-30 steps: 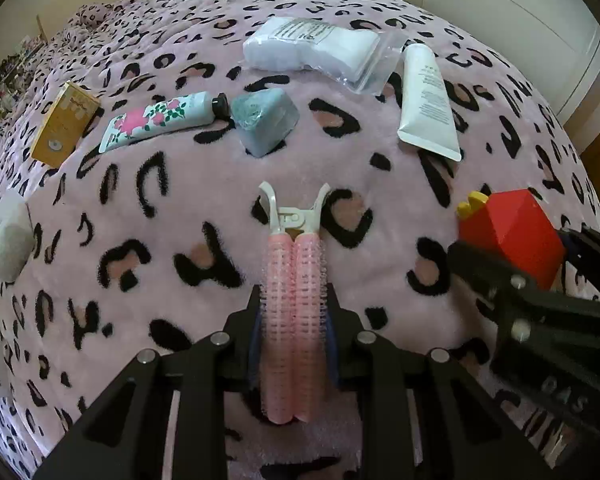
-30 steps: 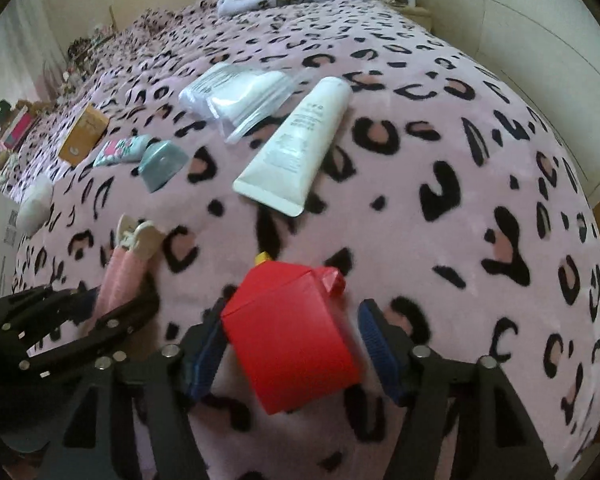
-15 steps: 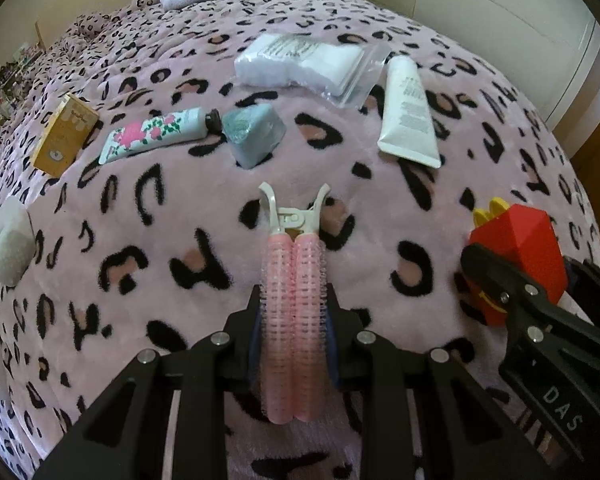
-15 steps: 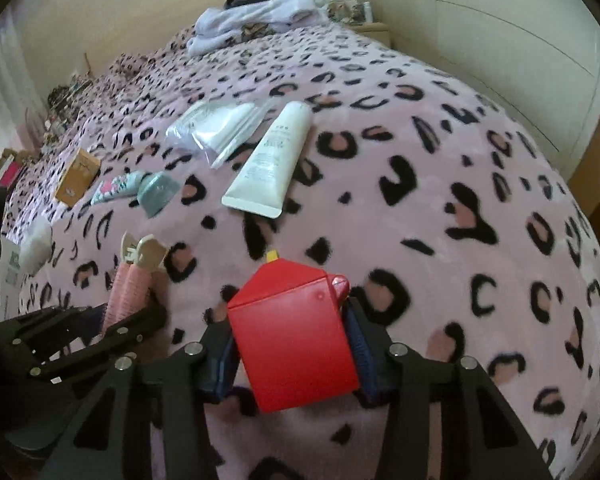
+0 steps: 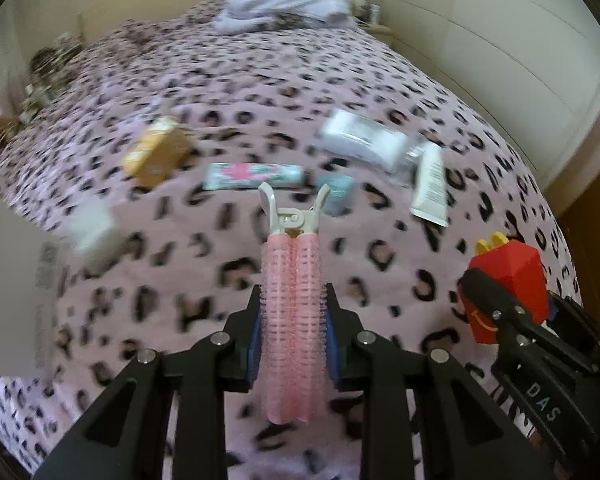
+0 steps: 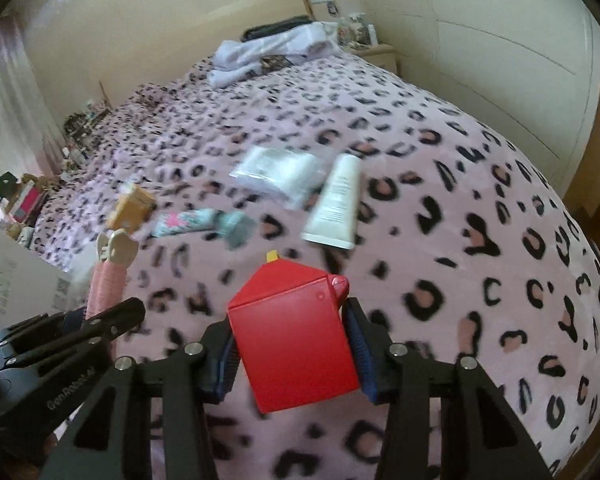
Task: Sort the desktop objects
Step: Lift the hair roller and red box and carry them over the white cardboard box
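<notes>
My left gripper [image 5: 292, 314] is shut on a pink double hair-roller clip [image 5: 292, 280], held lengthwise with its beige handles pointing away, above the leopard-print blanket [image 5: 188, 280]. My right gripper [image 6: 292, 338] is shut on a red house-shaped box [image 6: 296, 336] with a yellow tip; both blue pads press its sides. It hangs clear of the blanket. In the left wrist view the red box [image 5: 512, 268] and right gripper [image 5: 516, 320] sit at the right edge. The right wrist view shows the clip [image 6: 108, 284] and left gripper [image 6: 100, 322] at lower left.
Farther up the blanket lie a yellow box [image 5: 156, 156], a floral tube [image 5: 252, 176], a teal block [image 5: 338, 192], a white tube [image 5: 430, 188] and a clear bag of white pads [image 5: 364, 140]. A white carton [image 5: 12, 288] stands at the left. Folded clothes [image 5: 284, 8] lie at the far end.
The right jaws closed onto the red box, which lay loose between them a second ago. Both grippers have since risen off the blanket with their objects, and the view has pulled back.
</notes>
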